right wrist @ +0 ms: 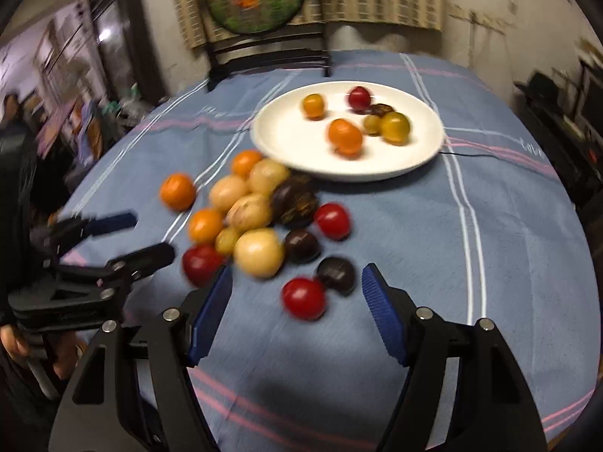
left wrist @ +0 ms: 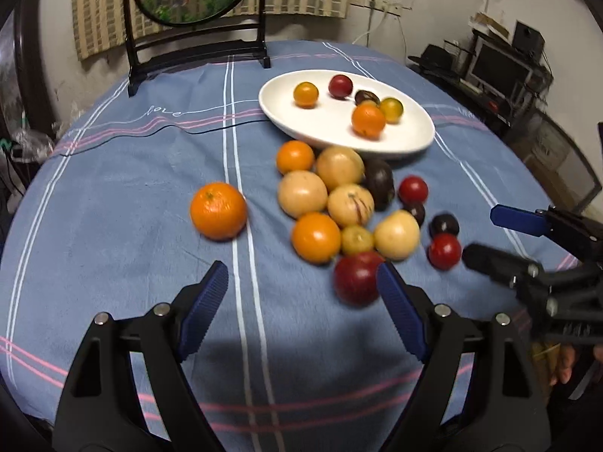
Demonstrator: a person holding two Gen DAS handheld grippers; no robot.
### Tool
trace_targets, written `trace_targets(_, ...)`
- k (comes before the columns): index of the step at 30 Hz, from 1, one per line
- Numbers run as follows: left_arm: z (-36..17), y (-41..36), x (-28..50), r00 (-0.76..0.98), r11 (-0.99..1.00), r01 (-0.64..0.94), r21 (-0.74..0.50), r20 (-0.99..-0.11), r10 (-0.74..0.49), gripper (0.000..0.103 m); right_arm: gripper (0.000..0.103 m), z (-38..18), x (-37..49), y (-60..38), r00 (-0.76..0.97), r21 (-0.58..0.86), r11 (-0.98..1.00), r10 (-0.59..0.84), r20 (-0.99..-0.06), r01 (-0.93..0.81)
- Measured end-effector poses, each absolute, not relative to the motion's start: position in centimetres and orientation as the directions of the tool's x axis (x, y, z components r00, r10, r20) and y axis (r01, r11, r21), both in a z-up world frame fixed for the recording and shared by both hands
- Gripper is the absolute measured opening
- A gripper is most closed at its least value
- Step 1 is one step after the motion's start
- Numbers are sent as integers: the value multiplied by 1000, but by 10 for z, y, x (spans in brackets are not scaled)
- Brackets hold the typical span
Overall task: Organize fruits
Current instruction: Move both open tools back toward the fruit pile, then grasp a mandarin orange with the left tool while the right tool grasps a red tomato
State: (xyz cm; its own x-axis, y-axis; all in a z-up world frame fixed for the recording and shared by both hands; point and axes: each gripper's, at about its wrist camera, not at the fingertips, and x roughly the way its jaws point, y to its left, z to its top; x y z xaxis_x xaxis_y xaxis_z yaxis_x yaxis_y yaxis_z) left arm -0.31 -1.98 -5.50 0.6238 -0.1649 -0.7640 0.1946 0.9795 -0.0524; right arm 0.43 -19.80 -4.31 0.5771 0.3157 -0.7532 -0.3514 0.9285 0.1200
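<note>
Left tongs: jaws wide apart, nothing between the pads, angled down over the blue striped cloth on the surface. Nearest item: large red fruit, just beside the right-hand pad. Lone orange lies apart from the heap, ahead of the left-hand pad.

Right tongs: jaws moderately apart, empty. Small red fruit sits low between the pads, not touched; dark fruit touches it from behind.

Loose heap: pale yellow, orange, dark and red fruits, packed touching one another, beside the plate.

White plate: at the far side of the heap, carrying about six small fruits, much bare area left.

Handling note, as judged: the step appears to be an approach for pick-up.
- Take the outlying pieces first, where the pads have room on both sides.
- Centre each round fruit between the pads before closing, or it will likely roll.
- Close gently; the small red ones look soft.
- Keep the two tongs apart over the heap.
</note>
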Motion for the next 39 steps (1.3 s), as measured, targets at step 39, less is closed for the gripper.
trace_targets(39, -94, 33, 90, 578, 997, 27, -79, -812, -80, 53, 32, -91, 21, -201, 553, 141, 936, 307, -775, -321)
